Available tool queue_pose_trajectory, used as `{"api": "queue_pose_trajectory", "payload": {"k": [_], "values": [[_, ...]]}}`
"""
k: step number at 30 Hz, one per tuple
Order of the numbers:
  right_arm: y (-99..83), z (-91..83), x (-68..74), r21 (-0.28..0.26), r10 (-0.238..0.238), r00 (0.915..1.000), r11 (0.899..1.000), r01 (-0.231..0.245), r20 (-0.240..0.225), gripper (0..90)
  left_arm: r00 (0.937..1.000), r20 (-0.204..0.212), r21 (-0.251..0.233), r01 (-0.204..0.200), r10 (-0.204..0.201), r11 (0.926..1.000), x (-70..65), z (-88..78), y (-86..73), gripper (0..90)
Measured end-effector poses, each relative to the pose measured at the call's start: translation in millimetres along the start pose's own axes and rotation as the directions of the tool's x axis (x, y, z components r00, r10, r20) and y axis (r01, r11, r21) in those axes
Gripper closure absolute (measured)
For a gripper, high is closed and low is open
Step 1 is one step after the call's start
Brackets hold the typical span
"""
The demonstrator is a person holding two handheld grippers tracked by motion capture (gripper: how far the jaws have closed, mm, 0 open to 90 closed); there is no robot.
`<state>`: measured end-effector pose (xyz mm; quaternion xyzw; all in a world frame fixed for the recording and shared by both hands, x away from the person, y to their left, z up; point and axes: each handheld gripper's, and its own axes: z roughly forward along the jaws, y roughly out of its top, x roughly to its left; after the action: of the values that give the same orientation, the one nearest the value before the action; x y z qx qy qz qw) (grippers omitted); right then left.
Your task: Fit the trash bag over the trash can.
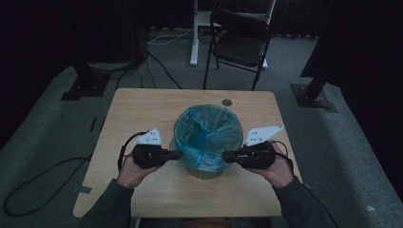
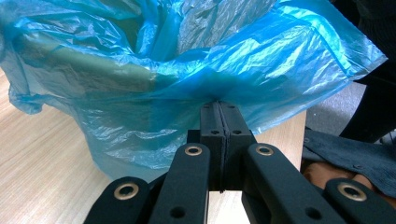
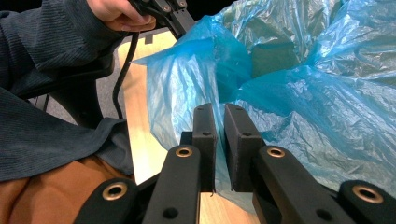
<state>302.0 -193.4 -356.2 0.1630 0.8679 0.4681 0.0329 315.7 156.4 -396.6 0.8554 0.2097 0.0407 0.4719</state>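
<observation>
- Your left gripper (image 2: 219,105) is clamped tight on the crinkled blue plastic liner (image 2: 196,60).
- Your right gripper (image 3: 219,109) shows a narrow gap, seemingly pinching liner film.
- The round bin (image 1: 205,172) stands mid-table (image 1: 138,109).

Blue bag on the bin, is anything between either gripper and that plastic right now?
Nothing visible is. The left gripper has its jaws shut on a fold of the blue bag at the bin's side. The right gripper has its jaws nearly together at the bag's opposite side, plastic at their tips; whether they pinch it is unclear.
</observation>
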Motion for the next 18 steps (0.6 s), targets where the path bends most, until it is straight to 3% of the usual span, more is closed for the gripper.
{"api": "queue_pose_trajectory", "payload": {"k": [18], "values": [[-10.3,2.6,5.7,0.023,-0.004,0.9984,1.000,0.006,-0.056,88.5,0.9998,0.015,0.052,0.009,-0.009,0.9986,-0.3,16.2,-5.7,89.4]]}}
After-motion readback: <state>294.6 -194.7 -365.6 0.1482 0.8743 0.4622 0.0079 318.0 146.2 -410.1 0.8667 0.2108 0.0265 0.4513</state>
